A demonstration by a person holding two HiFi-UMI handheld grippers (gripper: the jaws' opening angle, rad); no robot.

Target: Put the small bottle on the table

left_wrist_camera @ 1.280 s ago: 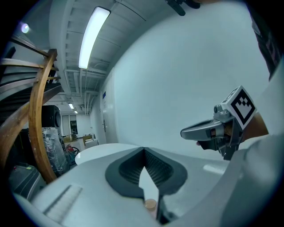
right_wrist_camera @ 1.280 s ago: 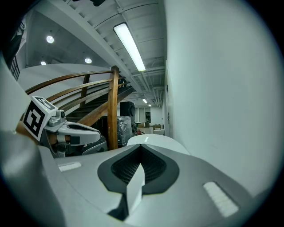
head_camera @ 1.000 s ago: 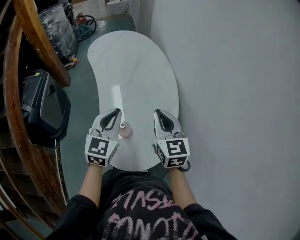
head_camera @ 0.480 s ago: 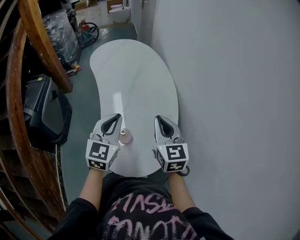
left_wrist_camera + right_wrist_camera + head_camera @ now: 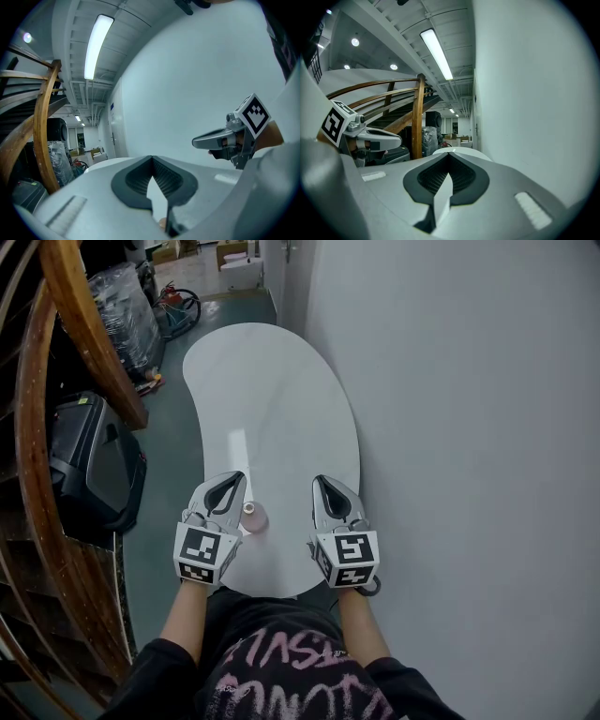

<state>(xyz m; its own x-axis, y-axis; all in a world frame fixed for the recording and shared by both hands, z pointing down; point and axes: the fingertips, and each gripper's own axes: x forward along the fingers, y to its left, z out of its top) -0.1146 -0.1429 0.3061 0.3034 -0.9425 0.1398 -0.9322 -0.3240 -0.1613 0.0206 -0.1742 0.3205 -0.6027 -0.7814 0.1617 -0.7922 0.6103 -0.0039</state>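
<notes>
A small pink bottle [image 5: 251, 517] stands upright on the white kidney-shaped table [image 5: 272, 399], near its front end. My left gripper [image 5: 230, 480] hovers just left of the bottle, jaws shut and empty, apart from it. My right gripper [image 5: 324, 483] is level with it on the bottle's other side, also shut on nothing. In the left gripper view the left gripper [image 5: 151, 158] has its pads meeting at the tips, with the right gripper [image 5: 220, 139] off to the side. The right gripper view shows the right gripper [image 5: 449, 154] closed and the left gripper [image 5: 375, 138] beside it.
A plain white wall [image 5: 469, 427] runs close along the table's right side. A curved wooden stair rail [image 5: 89, 334] and a black case [image 5: 94, 465] on the floor stand to the left. Wrapped goods [image 5: 122, 296] and boxes [image 5: 239, 263] lie beyond the table's far end.
The whole head view has slid a little, so table, bottle and grippers sit lower in the picture. Bottle and grippers keep their places relative to each other.
</notes>
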